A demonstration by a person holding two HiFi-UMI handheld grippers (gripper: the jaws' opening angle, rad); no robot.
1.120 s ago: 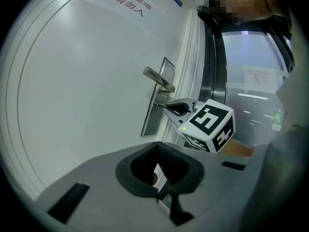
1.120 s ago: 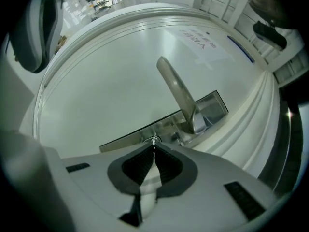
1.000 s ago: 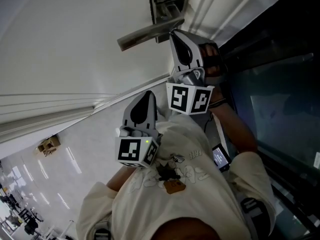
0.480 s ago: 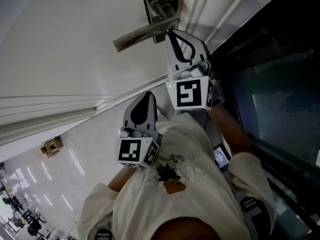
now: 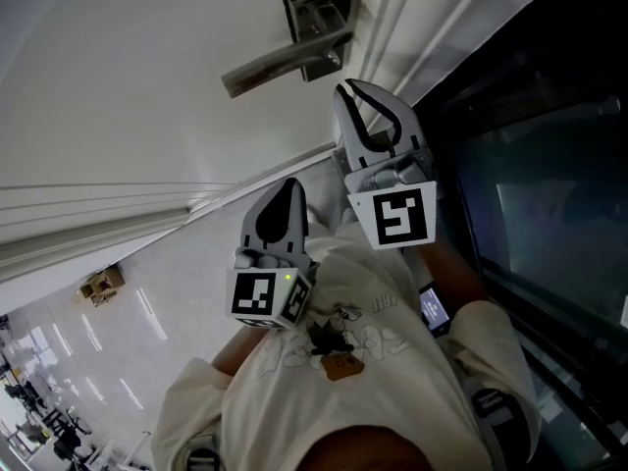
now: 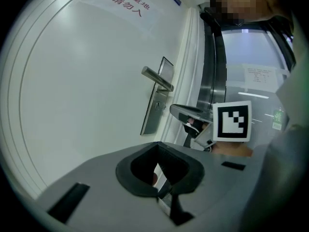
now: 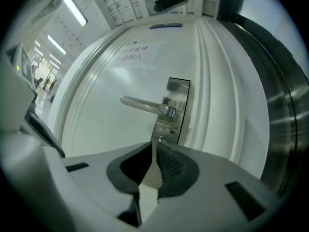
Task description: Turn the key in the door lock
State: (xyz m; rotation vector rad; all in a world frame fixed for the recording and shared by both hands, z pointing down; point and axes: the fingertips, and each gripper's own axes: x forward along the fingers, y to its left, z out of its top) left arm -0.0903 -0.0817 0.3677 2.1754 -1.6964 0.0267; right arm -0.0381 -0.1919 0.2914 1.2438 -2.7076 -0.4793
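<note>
The white door's metal lock plate (image 7: 175,100) carries a lever handle (image 7: 145,105), with the keyhole (image 7: 162,140) below it. Whether a key sits there is too small to tell. My right gripper (image 7: 152,151) points level at the keyhole from a short way back. Its jaws are opening, a thin slit shows and nothing lies between them. In the head view the right gripper (image 5: 345,91) hangs just below the handle (image 5: 280,64). My left gripper (image 5: 282,192) stays lower and further from the door, jaws together and empty. The left gripper view shows the right gripper (image 6: 176,111) near the plate (image 6: 153,115).
A dark glass panel (image 5: 549,194) with a metal frame flanks the door on the right. White door-frame mouldings (image 5: 392,8) run beside the lock. A printed notice (image 6: 123,4) is stuck high on the door. The person's cream shirt (image 5: 343,381) fills the bottom of the head view.
The right gripper has rolled about its own axis and drawn back from the lock plate, so its marker cube now sits lower and to the right. The left gripper has not moved.
</note>
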